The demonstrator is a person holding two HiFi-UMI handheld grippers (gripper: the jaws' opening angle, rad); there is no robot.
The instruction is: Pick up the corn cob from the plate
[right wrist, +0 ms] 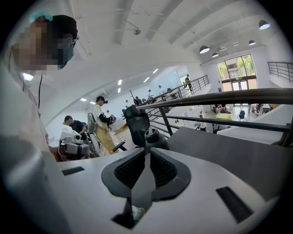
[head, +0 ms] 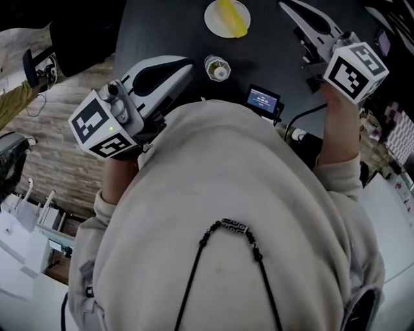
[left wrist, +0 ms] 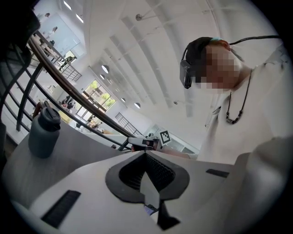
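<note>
A yellow corn cob [head: 233, 15] lies on a small white plate [head: 213, 19] at the far side of the dark table [head: 162, 26] in the head view. My left gripper [head: 187, 65] hangs over the table's near edge, below and left of the plate, and points toward it. Its jaws are shut with nothing between them [left wrist: 145, 154]. My right gripper [head: 284, 6] is held to the right of the plate, apart from it. Its jaws are also shut and empty [right wrist: 147, 153]. Neither gripper view shows the corn.
A small glass jar [head: 217, 68] stands on the table between the left gripper and the plate. A little device with a lit screen [head: 263, 100] and a cable sits at the near edge. A dark bottle [left wrist: 44, 132] stands on a grey top. My sweatshirt [head: 226, 213] hides the near area.
</note>
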